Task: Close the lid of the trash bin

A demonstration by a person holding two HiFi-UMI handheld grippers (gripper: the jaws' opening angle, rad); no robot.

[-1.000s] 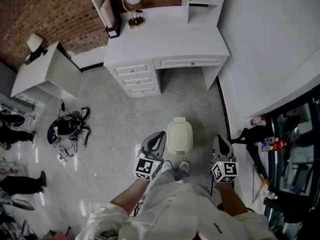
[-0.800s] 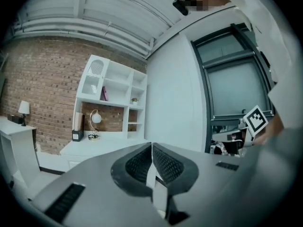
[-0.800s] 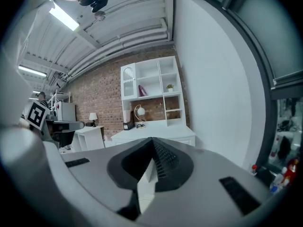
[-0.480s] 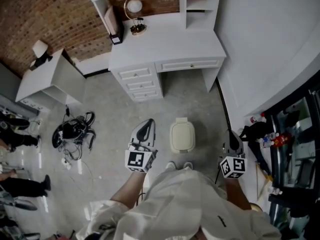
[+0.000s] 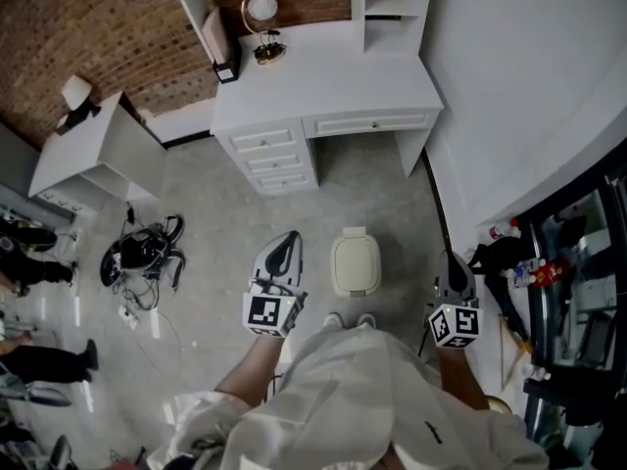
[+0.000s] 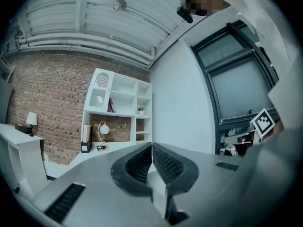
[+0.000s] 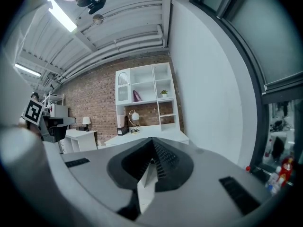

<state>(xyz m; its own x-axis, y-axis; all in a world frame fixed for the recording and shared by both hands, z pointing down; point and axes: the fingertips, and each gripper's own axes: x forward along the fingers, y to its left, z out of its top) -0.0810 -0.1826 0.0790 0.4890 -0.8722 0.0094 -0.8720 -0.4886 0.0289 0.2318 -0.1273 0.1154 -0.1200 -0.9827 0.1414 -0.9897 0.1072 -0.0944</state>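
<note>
Trash bin point(image 5: 355, 265) stands on the floor just ahead of the person's shoes point(image 5: 349, 320), short of the white desk point(image 5: 328, 81). Its lid lies flat on top, so the closing looks done. Left gripper point(image 5: 284, 245) and right gripper point(image 5: 455, 265) hang on either side of it, touching nothing. Both have their jaws pressed together and empty, probably because nothing more needs pushing.

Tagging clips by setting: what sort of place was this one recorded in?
Likely a staged study or office room: a white desk set against a brick wall, a small trash bin and a tangle of cables.
</note>
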